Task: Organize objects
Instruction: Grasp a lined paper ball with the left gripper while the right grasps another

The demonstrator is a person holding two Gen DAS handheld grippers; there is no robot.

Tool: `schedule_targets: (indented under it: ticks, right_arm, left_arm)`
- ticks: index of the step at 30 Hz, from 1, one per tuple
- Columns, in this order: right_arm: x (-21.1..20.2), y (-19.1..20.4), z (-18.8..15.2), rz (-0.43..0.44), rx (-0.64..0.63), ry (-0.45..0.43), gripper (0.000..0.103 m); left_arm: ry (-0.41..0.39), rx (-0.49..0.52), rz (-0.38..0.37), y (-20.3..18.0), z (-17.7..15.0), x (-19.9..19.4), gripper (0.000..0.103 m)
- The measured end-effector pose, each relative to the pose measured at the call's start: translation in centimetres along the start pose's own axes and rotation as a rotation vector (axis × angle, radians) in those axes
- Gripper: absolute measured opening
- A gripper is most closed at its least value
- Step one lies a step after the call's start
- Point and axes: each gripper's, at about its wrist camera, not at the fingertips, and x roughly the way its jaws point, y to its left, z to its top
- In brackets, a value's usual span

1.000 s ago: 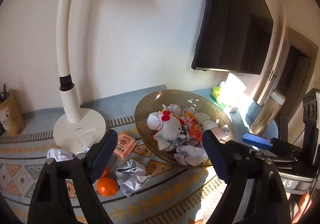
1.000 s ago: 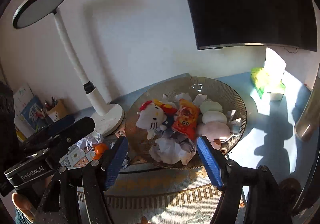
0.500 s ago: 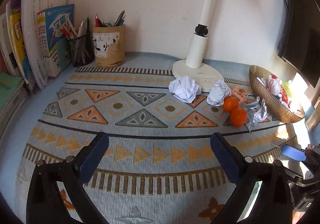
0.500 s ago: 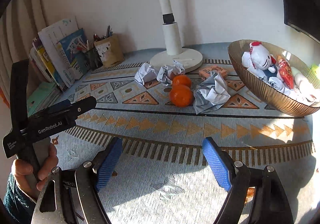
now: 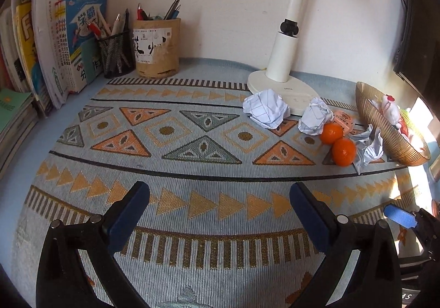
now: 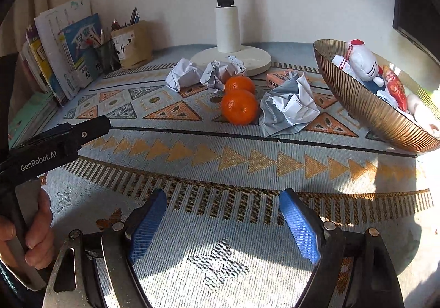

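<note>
Oranges (image 6: 239, 110) beside crumpled paper (image 6: 286, 110) on patterned mat (image 6: 247, 170), bowl (image 6: 365, 107) at right, left gripper (image 5: 220, 203) spread wide and empty, right gripper (image 6: 222, 211) opening, nothing between its jaws.

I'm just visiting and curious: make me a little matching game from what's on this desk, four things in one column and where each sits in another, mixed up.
Things:
1. Plush toy
2. Pens
3. Two oranges
4. Books

Places:
A. Leaning against the wall at the left edge of the desk
B. On the patterned mat, among crumpled paper balls
C. Inside the ribbed brown bowl
D. Standing in a tan cup by the wall

Pairs: 1-C, 2-D, 3-B, 4-A
</note>
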Motion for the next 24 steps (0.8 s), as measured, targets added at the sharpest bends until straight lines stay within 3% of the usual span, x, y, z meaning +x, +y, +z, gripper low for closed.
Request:
schedule_targets:
  ticks: [6, 9, 11, 14, 16, 19, 24]
  right_arm:
    - [0.0, -0.7, 0.1, 0.009, 0.034, 0.009, 0.084]
    - [-0.8, -1.2, 1.0, 0.068, 0.063, 0.026, 0.084]
    - [-1.7, -1.5, 2.9, 0.126, 0.090, 0.030, 0.084]
    - [-2.8, -1.9, 7.2, 0.146, 0.108, -0.018, 0.084]
    - [-1.8, -2.1, 10.0, 0.157, 0.120, -0.010, 0.084]
    - [0.6, -1.7, 13.2, 0.109, 0.076, -0.007, 0.083]
    - [6.6, -3.1, 15.2, 0.172, 0.172, 0.125, 0.081]
  left_arm:
    - [-0.002, 0.024, -0.006, -0.3, 0.0, -0.1, 0.102]
    - [0.054, 0.060, -0.057, -0.3, 0.7, 0.1, 0.102]
    - [0.078, 0.116, -0.107, -0.4, 2.3, 0.0, 0.102]
    - [0.067, 0.191, -0.172, -0.9, 5.5, 0.5, 0.102]
    - [0.065, 0.255, -0.186, -1.7, 7.1, 2.3, 0.102]
    - [0.129, 0.299, -0.197, -2.5, 8.3, 6.3, 0.102]
    - [0.191, 0.302, -0.241, -3.5, 9.1, 11.0, 0.100]
